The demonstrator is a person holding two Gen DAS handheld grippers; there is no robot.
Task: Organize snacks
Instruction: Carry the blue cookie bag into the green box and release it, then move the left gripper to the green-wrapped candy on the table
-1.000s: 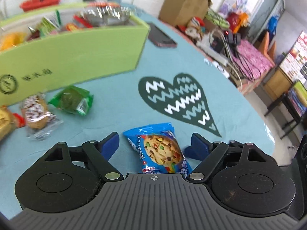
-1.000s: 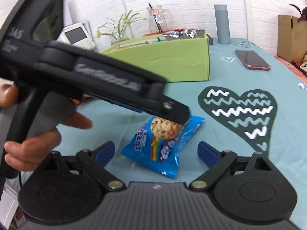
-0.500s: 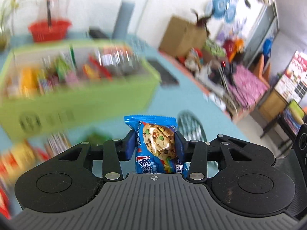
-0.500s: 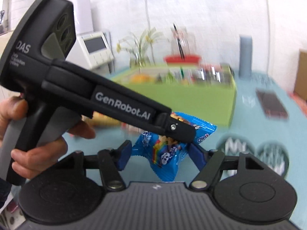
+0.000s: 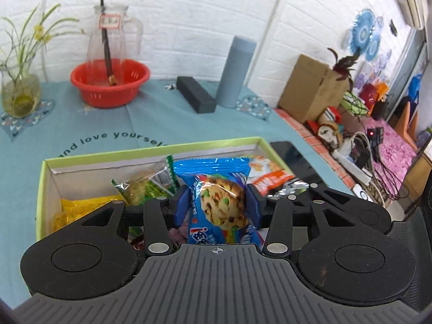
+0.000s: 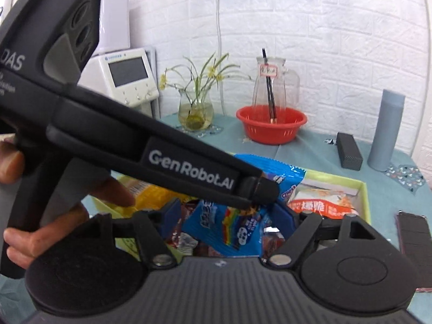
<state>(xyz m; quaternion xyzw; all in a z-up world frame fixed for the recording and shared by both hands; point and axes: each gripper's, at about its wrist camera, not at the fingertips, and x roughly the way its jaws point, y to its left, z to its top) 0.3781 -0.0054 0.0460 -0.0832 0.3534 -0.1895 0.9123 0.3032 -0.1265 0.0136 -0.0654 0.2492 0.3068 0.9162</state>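
Note:
My left gripper (image 5: 217, 205) is shut on a blue cookie packet (image 5: 218, 202) and holds it upright over the green snack box (image 5: 151, 148). The box holds several snacks: a green-wrapped one (image 5: 145, 186), a yellow bag (image 5: 78, 210) and an orange packet (image 5: 270, 175). In the right wrist view the left gripper's body (image 6: 162, 159) crosses the frame, and the blue packet (image 6: 229, 224) hangs between my right gripper's open blue fingers (image 6: 170, 213). My right gripper (image 6: 229, 216) holds nothing. The box rim (image 6: 364, 197) and orange packet (image 6: 321, 205) show behind.
A red basket (image 5: 109, 81) with a glass jug, a plant vase (image 5: 20, 91), a grey cylinder (image 5: 235, 73) and a black block (image 5: 195, 94) stand at the table's back. A phone (image 6: 413, 235) lies right of the box. Clutter lies off the table's right edge.
My left gripper closed on the blue cookie packet on the table, lifted it and carried it over the green box. My right gripper followed alongside, still open.

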